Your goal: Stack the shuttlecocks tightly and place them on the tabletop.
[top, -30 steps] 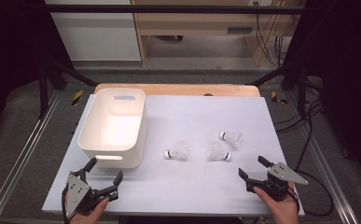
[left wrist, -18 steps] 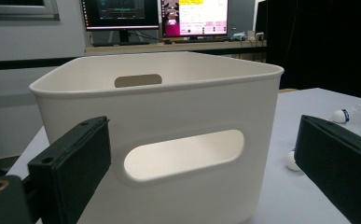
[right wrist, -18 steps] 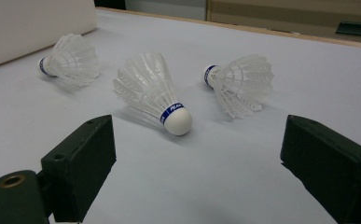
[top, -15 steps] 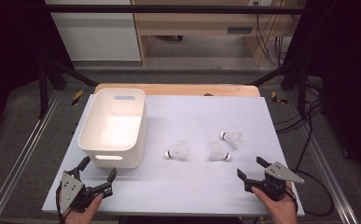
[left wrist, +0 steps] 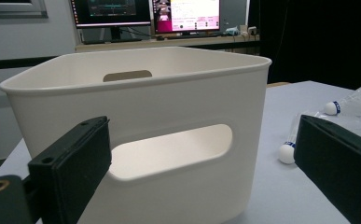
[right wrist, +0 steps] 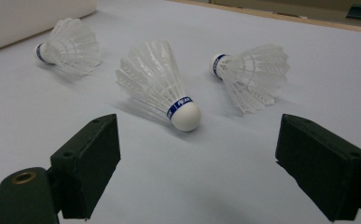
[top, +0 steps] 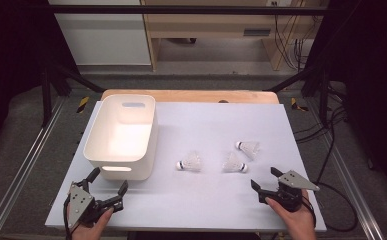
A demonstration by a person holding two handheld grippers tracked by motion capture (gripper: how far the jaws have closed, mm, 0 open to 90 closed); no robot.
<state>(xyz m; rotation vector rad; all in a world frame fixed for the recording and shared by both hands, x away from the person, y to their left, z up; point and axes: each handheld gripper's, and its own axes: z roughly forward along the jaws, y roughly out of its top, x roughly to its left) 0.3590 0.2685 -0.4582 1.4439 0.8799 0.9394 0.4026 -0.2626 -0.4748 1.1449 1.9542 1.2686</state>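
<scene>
Shuttlecocks [right wrist: 162,84] with white feathered skirts, blue bands and rounded cork tips are seen mid-frame on the bench [right wrist: 215,177]; jaws of both grippers are spread wide, empty.

Bin's [left wrist: 136,107] base cut off below in left gripper view, monitor [left wrist: 187,14] text too small — unreadable, shuttlecock [left wrist: 355,105] feathers clipped at right edge

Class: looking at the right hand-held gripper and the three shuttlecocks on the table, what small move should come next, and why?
Probably ease the right hand-held gripper forward to straddle the nearest shuttlecock. Its jaws stand open and empty, having just closed slightly, and that shuttlecock's cork end points toward them; the white bin waits, empty.
</scene>
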